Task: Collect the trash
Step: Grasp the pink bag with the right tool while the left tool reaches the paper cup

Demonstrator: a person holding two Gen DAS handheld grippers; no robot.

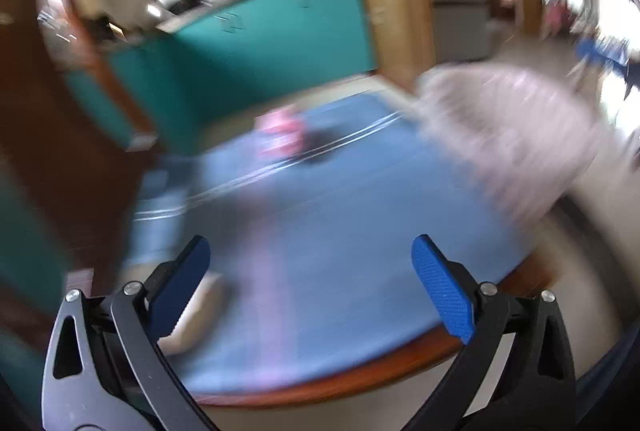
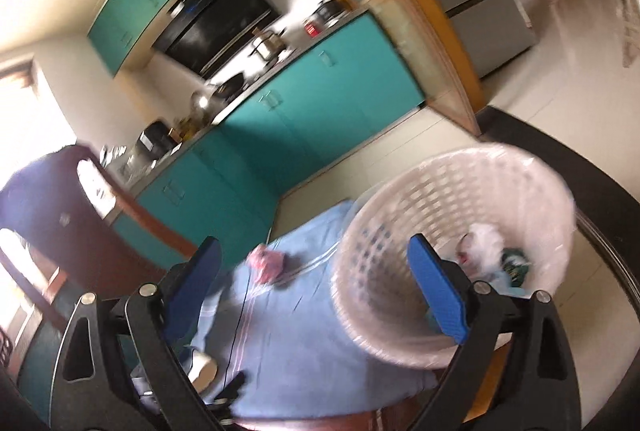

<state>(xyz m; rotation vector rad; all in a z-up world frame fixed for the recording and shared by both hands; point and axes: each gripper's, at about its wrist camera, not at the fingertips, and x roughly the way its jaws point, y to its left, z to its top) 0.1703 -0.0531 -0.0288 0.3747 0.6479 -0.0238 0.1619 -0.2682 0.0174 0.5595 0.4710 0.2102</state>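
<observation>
A pale pink lattice waste basket (image 2: 452, 231) stands on the blue cloth of the table (image 2: 304, 343), with white and dark scraps of trash (image 2: 486, 251) inside. A pink crumpled wrapper (image 2: 266, 263) lies on the cloth to its left. My right gripper (image 2: 316, 287) is open and empty, above the table beside the basket's rim. In the blurred left wrist view the basket (image 1: 516, 135) is at the right and the pink wrapper (image 1: 280, 133) lies far across the blue cloth (image 1: 340, 251). My left gripper (image 1: 312, 283) is open and empty above the near table edge.
Teal kitchen cabinets (image 2: 304, 103) and a cluttered counter stand behind the table. A dark wooden chair back (image 2: 80, 207) is at the left. The table's wooden rim (image 1: 360, 375) shows near me. A whitish object (image 2: 204, 367) lies by the cloth's left edge.
</observation>
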